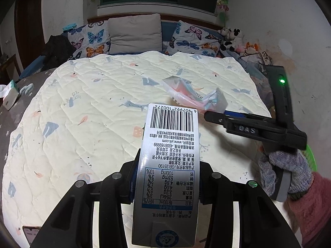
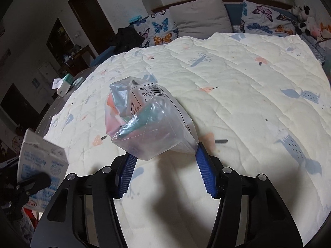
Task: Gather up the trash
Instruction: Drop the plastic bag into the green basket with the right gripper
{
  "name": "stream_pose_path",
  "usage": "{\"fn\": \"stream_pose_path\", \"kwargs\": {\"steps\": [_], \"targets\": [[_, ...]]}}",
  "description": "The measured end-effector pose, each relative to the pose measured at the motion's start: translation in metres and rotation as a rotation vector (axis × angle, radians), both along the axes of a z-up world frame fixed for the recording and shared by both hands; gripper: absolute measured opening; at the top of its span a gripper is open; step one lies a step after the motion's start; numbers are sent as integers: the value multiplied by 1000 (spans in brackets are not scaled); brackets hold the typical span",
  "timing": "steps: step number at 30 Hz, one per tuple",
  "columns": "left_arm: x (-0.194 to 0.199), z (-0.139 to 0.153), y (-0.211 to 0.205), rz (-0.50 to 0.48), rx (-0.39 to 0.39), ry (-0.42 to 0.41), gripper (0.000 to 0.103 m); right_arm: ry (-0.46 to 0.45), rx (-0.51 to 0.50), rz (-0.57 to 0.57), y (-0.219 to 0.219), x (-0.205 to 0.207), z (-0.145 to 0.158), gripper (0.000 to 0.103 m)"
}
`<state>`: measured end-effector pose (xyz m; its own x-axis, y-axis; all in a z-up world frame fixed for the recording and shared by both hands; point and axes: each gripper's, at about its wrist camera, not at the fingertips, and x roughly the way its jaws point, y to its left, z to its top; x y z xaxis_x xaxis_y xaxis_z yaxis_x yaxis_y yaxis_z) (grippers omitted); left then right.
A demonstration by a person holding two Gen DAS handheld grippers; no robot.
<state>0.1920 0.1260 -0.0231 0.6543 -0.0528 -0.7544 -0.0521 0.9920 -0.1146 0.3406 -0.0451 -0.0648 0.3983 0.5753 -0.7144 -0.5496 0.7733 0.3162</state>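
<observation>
- While the left wrist view looks down the left gripper (image 1: 165, 186), its jaws pinch a milk carton (image 1: 168, 165) by its narrow sides; the carton's long axis runs straight along the fingers toward 12 o'clock, barcode end farthest out.
- At 1 o'clock from the carton's tip, a clear plastic bag (image 1: 194, 95) of wrappers lies on the quilt (image 1: 93, 103) covering the bed, just beyond the carton.
- From 3 o'clock the right gripper (image 1: 215, 116) reaches in, held by a gloved hand (image 1: 285, 175); its fingertips sit at the bag's near edge, so this hand is clearly the nearer one to the bag.
- Seen from the right wrist view, the right gripper's (image 2: 165, 165) jaws stand spread with the bag (image 2: 144, 122) between their tips, toward 12 o'clock.
- One blue pad (image 2: 203, 165) at 2 o'clock touches the bag's trailing corner; the other pad (image 2: 127, 171) at 10 o'clock lies just under the bag's lower bulge. I cannot tell whether either pad presses, so I judge the bag not yet gripped.
- Lying on the quilt (image 2: 248, 103), the bag has its long axis slanting from 11 o'clock down to 4 o'clock, across the jaws' closing line, so only the near thin corner falls between them.
- At 8 o'clock the carton (image 2: 41, 165) shows in the left gripper (image 2: 31, 184), well apart from the bag.
- Next, I judge, the right jaws need to close on that loose corner; thin film may slip out.
</observation>
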Motion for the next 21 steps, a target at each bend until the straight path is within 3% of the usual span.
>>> {"fn": "stream_pose_path", "kwargs": {"steps": [9, 21], "targets": [[-3, 11, -32, -76, -1, -34, 41, -27, 28, -88, -60, -45, 22, 58], [-3, 22, -124, -266, -15, -62, 41, -57, 6, -323, -184, -112, 35, 58]]}}
